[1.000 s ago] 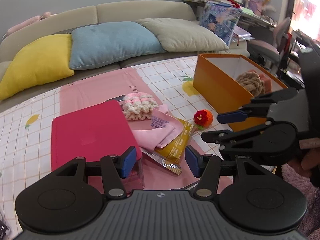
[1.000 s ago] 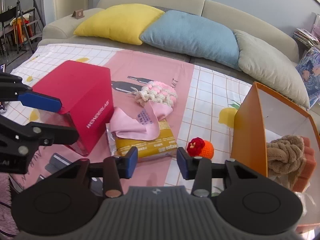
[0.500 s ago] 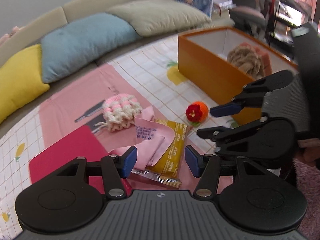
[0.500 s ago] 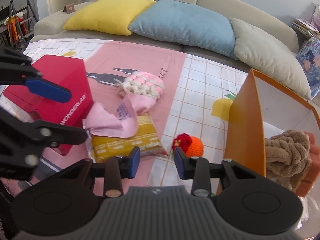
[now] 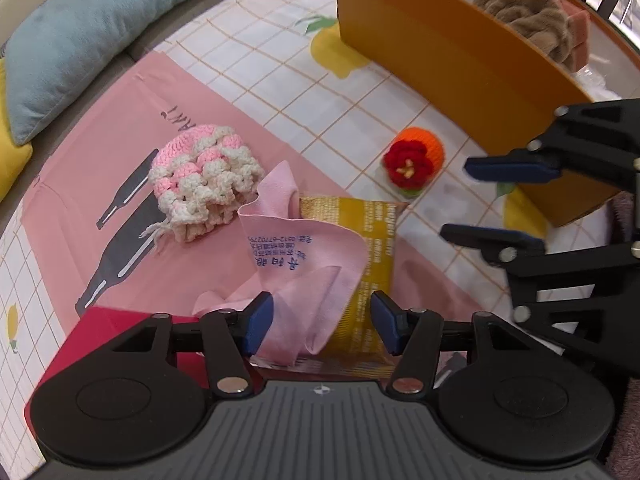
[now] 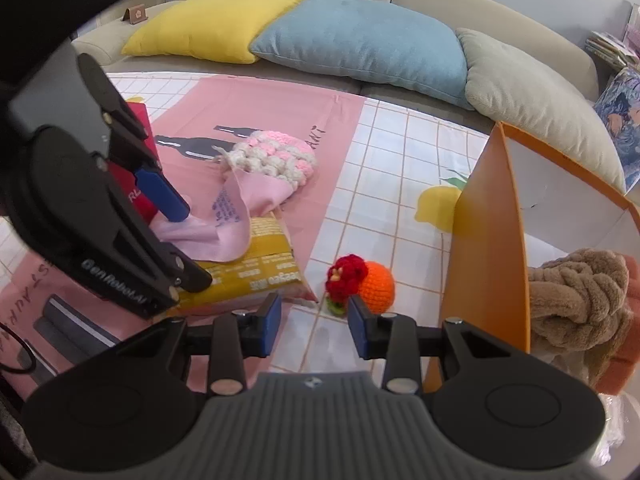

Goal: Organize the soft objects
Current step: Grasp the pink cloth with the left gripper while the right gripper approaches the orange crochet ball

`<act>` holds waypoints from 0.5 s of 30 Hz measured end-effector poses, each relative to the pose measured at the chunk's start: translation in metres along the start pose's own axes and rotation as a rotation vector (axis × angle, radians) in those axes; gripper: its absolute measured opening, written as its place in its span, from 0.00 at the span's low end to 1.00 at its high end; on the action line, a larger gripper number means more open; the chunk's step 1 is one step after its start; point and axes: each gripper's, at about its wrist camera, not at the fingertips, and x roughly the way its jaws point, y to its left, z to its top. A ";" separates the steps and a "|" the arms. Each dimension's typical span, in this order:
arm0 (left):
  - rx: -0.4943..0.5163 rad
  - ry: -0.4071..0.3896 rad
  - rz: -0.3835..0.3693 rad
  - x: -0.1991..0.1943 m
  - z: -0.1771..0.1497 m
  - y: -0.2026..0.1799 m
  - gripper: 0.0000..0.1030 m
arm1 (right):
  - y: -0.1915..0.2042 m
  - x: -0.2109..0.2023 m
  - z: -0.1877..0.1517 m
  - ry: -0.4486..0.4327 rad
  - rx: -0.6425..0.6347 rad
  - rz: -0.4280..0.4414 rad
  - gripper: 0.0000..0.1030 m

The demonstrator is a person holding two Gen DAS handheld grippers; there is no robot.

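A: Left wrist view first. What is seen, taken from left to right around the yellow packet (image 5: 370,256)?

B: Left of the packet, a red box (image 5: 116,328) is seen at the near edge, and beyond it a pink-and-white crocheted piece (image 5: 204,184) lies on the pink mat (image 5: 120,128). A pink cloth (image 5: 304,264) is draped over the packet's left half. The left gripper (image 5: 322,322) is held just above cloth and packet with its jaws spread apart; nothing is clamped.

A: And right of the packet?

B: An orange knitted ball with a red flower (image 5: 414,160) sits on the checked tablecloth (image 5: 360,96), just off the packet's far right corner. Farther right stands the orange box (image 5: 452,64), in which a brown plush knot (image 5: 528,16) is kept. The right gripper (image 5: 496,204) is seen at that side, jaws parted, empty.

A: Is that confirmed by the right wrist view?

B: Yes. The left gripper (image 6: 188,244) is seen over the cloth (image 6: 228,220) and packet (image 6: 256,268), open. Right of the packet, the ball (image 6: 364,280) lies just beyond the right gripper's (image 6: 314,320) parted fingertips; contact cannot be told. The orange box (image 6: 488,240) stands at the far right.
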 end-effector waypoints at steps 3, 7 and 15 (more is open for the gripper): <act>-0.021 0.020 -0.047 0.003 0.004 0.008 0.42 | 0.001 0.001 -0.001 -0.005 -0.036 -0.031 0.35; -0.030 0.024 -0.066 0.001 0.005 0.014 0.25 | -0.001 0.005 -0.002 0.003 -0.063 -0.055 0.35; -0.213 -0.102 -0.116 -0.021 -0.005 0.030 0.02 | -0.005 0.010 0.006 -0.004 -0.012 -0.068 0.41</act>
